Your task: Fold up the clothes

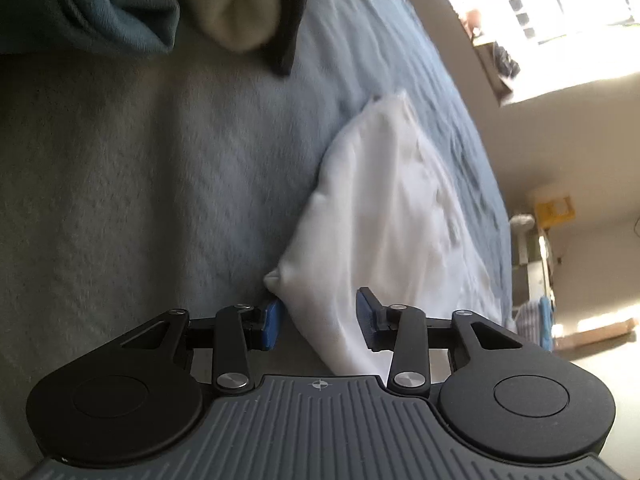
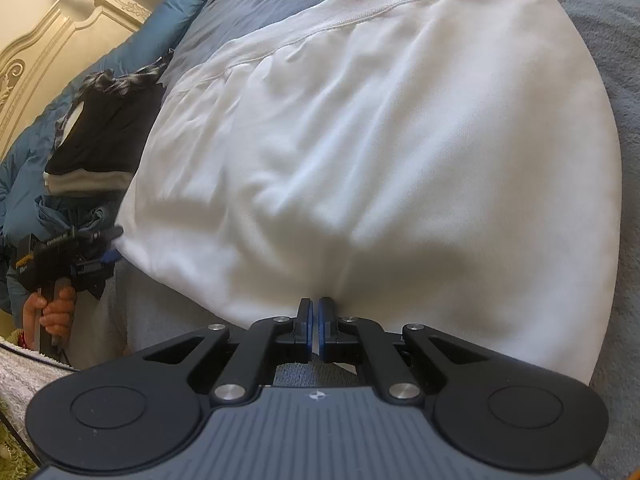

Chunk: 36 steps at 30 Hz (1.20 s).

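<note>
A white garment (image 2: 360, 152) lies spread on the grey-blue bedspread (image 2: 616, 60). My right gripper (image 2: 316, 310) is shut on its near edge, and the cloth puckers at the pads. In the left wrist view the same garment (image 1: 384, 208) shows as a raised fold. My left gripper (image 1: 318, 312) is open around its near corner, with one blue pad on each side of the cloth. The left gripper also shows in the right wrist view (image 2: 110, 258), at the garment's left corner, held by a hand.
A pile of folded clothes, teal (image 1: 92, 4), beige (image 1: 240, 8) and black, lies on the bed (image 1: 120, 184) beyond the left gripper. In the right wrist view a dark and plaid pile (image 2: 100, 128) sits by a blue duvet (image 2: 168, 28) and the cream headboard (image 2: 48, 40).
</note>
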Each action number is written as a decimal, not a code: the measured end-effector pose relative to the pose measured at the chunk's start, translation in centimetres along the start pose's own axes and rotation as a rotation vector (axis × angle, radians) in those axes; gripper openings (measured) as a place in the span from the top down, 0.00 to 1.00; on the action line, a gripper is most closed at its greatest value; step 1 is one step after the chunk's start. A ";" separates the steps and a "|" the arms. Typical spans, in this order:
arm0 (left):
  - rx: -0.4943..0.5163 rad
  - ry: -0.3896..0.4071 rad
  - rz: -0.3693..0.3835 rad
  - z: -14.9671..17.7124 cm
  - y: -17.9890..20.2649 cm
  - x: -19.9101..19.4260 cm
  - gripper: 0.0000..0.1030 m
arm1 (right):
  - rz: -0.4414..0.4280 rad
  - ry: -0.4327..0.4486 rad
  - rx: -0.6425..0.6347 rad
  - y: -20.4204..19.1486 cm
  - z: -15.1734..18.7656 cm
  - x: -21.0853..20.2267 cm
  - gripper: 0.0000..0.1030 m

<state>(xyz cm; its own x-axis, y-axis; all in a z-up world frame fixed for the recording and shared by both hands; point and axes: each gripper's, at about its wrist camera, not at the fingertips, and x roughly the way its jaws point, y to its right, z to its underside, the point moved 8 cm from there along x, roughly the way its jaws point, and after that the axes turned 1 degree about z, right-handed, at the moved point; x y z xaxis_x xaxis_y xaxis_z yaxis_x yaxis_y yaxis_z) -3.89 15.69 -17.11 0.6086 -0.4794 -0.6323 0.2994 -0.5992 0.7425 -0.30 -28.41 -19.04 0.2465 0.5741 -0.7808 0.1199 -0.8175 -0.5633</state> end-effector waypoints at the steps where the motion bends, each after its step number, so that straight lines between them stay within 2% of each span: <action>1: 0.013 0.018 -0.005 -0.1 0.1 -0.2 0.78 | 0.001 0.002 -0.001 0.0 0.0 0.0 0.99; 5: 0.127 0.076 0.073 -0.4 2.2 -2.1 0.85 | -0.005 0.002 0.003 0.1 0.0 0.0 0.99; 7: 0.173 0.082 0.071 -0.4 2.4 -2.3 0.85 | -0.011 0.002 0.009 0.2 0.0 0.1 0.99; 11: 0.081 0.062 -0.030 -0.7 -1.7 -1.3 0.84 | -0.025 0.000 0.027 0.4 -0.1 0.0 0.99; 14: -0.017 0.122 -0.032 -2.2 -3.2 -2.4 0.84 | -0.022 -0.002 0.025 0.4 0.0 -0.1 0.99; 15: -0.009 0.163 -0.051 -2.9 -3.2 -3.2 0.84 | -0.020 0.001 0.022 0.4 0.1 -0.2 0.99; 18: 0.023 0.204 -0.064 -4.3 -2.4 -4.6 0.84 | -0.019 0.011 0.022 0.5 0.2 -0.2 0.99; 21: 0.171 0.206 -0.072 -4.8 0.6 -4.9 0.80 | -0.014 0.022 0.017 0.4 0.1 -0.2 0.99; 23: 0.330 0.161 -0.091 -4.0 3.2 -3.9 0.74 | 0.000 0.038 0.003 0.3 0.1 -0.4 0.99; 25: 0.505 0.061 -0.096 -2.1 5.4 -2.4 0.72 | 0.004 0.050 -0.023 -0.2 0.1 -0.8 0.96; 28: 0.723 -0.072 -0.088 1.6 8.0 0.3 0.71 | -0.052 0.040 -0.058 -1.5 0.2 -1.3 0.75; 29: 0.787 -0.111 -0.087 2.9 8.7 1.3 0.71 | -0.067 0.036 -0.065 -1.7 0.3 -1.4 0.72; 31: 0.851 -0.152 -0.131 4.3 7.7 2.6 0.71 | -0.005 0.011 -0.074 -0.8 0.6 -1.3 0.74; 33: 0.889 -0.182 -0.172 4.9 6.8 4.0 0.71 | 0.009 0.021 -0.057 0.9 1.0 -2.3 0.75; 36: 0.878 -0.179 -0.159 4.6 6.7 3.7 0.71 | 0.010 0.022 0.040 3.5 1.4 -4.7 0.74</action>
<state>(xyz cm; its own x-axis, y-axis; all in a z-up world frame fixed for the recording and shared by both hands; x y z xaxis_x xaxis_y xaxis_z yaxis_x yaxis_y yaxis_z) -3.04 6.94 -15.48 0.4626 -0.3974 -0.7925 -0.3419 -0.9047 0.2541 -2.37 -33.89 -17.66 0.2687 0.5643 -0.7807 0.0788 -0.8206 -0.5660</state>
